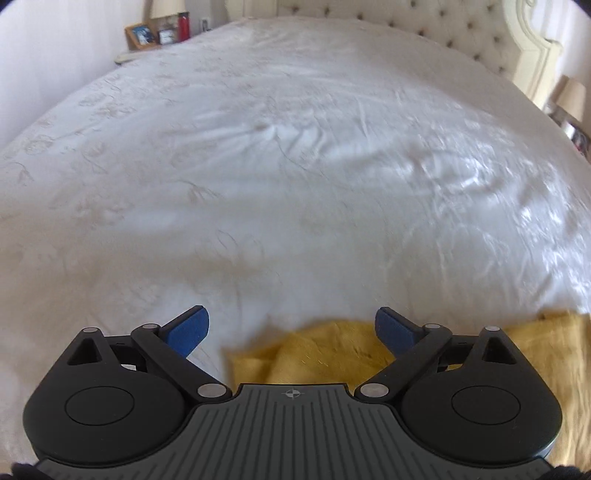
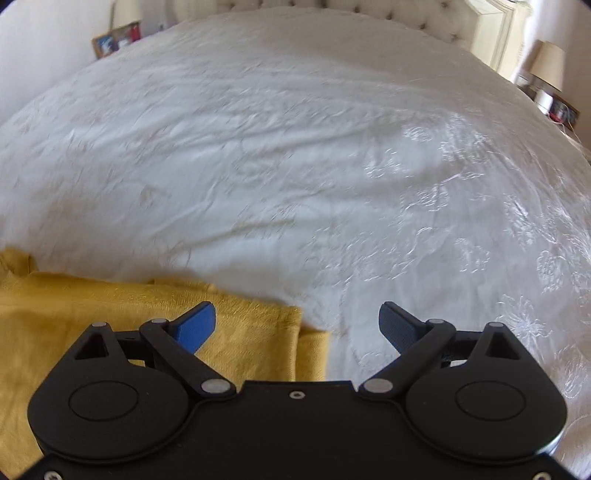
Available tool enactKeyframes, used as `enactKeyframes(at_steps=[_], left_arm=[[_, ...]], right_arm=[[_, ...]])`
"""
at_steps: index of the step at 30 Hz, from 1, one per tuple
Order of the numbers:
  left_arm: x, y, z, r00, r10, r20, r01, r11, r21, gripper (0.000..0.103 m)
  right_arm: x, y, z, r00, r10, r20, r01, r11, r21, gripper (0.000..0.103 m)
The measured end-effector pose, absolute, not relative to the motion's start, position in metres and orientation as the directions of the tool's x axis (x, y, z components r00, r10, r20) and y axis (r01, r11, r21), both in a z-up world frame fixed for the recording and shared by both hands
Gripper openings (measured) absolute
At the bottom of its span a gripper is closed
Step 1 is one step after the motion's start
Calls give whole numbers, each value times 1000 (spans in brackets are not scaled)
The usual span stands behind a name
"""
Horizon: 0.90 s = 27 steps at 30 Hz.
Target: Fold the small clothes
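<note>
Left gripper point(image 1: 291, 330): nearest the lens in the left wrist view, and it's wide apart, blue pads point(image 1: 190, 330) spread with nothing between them.

Right gripper point(image 2: 297, 328): same story in the right wrist view, jaws spread, holding nothing, left pad hanging over yellow cloth, right pad over bare white.

Bed cover point(image 1: 295, 166): the big one, white, embroidered and lightly creased, filling almost everything ahead of both tools; sunlight dapples its right side.

Headboard point(image 1: 461, 33): tufted, pale, at the far end, with a lamp point(image 2: 550, 66) off to the right.

Yellow garment point(image 2: 129, 325): here's the task piece, lying on the cover at the near edge, low in both views. It looks partly folded already, with a layered edge and a narrower strip showing at its right end. How many folds, I can't tell.

Long axis: as far as the frames show, it runs left to right, across both grippers' line of sight.

Which way from the tools: the left gripper sits over the garment's left end, cloth spreading rightward beneath it; the right gripper sits over the right end, cloth spreading leftward.

Nearer hand: neither clearly. Each has its own end just below the pads, which suits a two-handed pinch of the near edge, my read only.

Nightstand bits: picture frames point(image 1: 142, 35) and a red bottle point(image 1: 183, 24), far left, well apart from the action.
</note>
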<state>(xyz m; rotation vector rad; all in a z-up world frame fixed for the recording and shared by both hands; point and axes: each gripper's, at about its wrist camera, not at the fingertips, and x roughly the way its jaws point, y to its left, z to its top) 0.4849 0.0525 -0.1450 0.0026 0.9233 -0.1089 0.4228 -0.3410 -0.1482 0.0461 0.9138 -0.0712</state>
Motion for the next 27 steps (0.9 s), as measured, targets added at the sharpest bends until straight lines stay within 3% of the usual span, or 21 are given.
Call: enactKeyframes(at_steps=[4, 12, 24, 25, 27], left_arm=[[469, 59, -140, 596, -87, -799, 89, 995, -41, 98], [418, 41, -163, 523, -83, -848, 221, 974, 41, 98], [457, 60, -163, 547, -60, -835, 50, 998, -38, 98], [460, 59, -165, 538, -39, -842, 40, 999, -20, 93], [465, 58, -168, 527, -20, -849, 32, 999, -4, 52]], right_arm=[[406, -343, -144, 615, 9, -789, 84, 994, 77, 96], [363, -303, -151, 585, 115, -803, -27, 992, 123, 96], [343, -284, -156, 560, 144, -816, -42, 989, 145, 96], [343, -284, -156, 558, 146, -817, -42, 988, 147, 96], [343, -284, -157, 554, 148, -819, -38, 988, 152, 96]])
